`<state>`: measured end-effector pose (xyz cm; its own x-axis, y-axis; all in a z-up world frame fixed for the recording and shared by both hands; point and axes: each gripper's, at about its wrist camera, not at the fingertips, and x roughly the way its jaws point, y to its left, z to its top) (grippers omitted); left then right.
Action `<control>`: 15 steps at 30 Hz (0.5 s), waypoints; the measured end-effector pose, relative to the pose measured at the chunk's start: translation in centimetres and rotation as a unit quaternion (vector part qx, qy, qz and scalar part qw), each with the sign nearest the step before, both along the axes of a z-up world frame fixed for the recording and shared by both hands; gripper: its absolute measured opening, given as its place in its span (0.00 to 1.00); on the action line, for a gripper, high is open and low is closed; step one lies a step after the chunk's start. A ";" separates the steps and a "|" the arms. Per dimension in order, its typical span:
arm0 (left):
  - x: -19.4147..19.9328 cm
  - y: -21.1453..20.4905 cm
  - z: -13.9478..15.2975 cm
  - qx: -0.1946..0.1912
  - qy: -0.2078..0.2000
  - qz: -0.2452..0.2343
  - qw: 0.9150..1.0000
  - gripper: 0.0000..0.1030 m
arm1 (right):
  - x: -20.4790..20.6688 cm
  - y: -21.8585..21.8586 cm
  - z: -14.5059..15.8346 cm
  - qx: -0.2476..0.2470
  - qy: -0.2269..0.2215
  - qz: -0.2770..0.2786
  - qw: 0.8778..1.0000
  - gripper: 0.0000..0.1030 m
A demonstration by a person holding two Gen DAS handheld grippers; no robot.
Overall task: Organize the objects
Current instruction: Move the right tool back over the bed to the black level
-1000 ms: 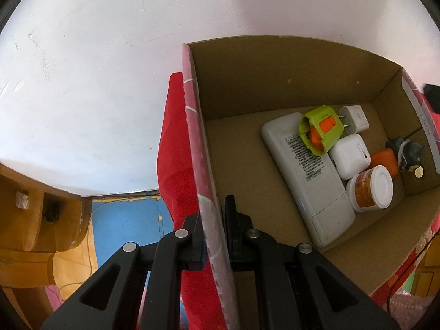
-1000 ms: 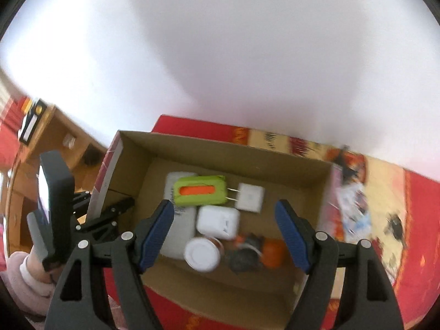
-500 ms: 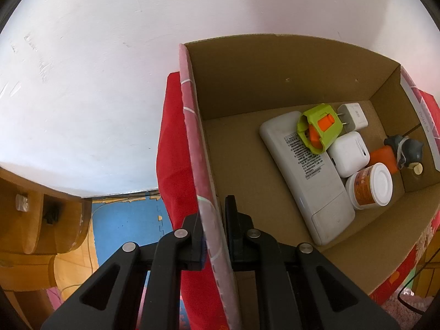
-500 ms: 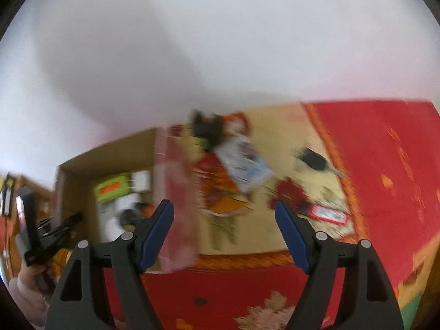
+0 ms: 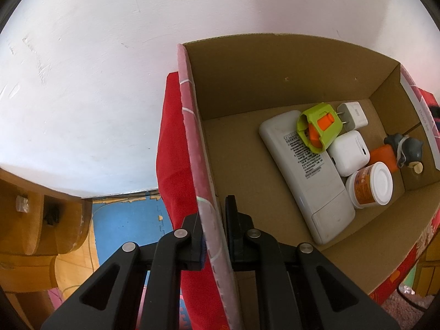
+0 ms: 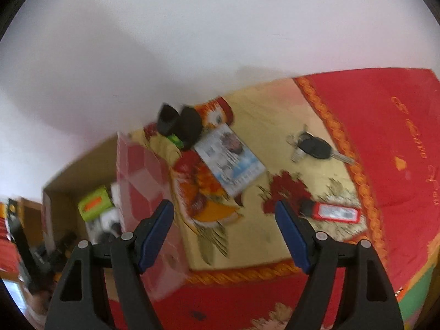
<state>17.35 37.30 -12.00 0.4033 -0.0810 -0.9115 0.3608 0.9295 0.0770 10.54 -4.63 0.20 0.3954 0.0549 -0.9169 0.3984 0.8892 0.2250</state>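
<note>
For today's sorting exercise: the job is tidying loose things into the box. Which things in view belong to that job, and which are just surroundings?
Part of the job:
brown cardboard box, gripped at its wall by the left gripper
black car key
red flat rectangular device
printed card
open right gripper

Just surroundings:
red patterned cloth
white wall
wooden furniture

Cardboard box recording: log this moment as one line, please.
left hand-held gripper: shut on cardboard box wall | right hand-held gripper: open, empty, over cloth | loose: car key, red device, card
</note>
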 end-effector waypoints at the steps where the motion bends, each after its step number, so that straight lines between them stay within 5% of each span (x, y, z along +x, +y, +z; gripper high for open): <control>1: 0.0 0.0 0.0 0.000 0.000 0.001 1.000 0.10 | 1.0 0.0 0.0 -0.002 0.003 0.003 1.000 0.74; 8: 0.0 -0.1 0.1 0.000 0.001 0.004 1.000 0.10 | 5.6 -0.4 -1.4 0.037 0.022 -0.025 0.999 0.74; 15: 0.0 0.0 0.2 -0.001 0.001 0.007 1.000 0.10 | 9.3 1.1 -1.3 0.015 0.022 -0.015 1.000 0.74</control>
<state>17.30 37.31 -11.83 0.4022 -0.0773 -0.9123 0.3487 0.9343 0.0746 19.84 -3.57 -1.08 0.3560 0.0713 -0.9318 0.4354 0.8696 0.2329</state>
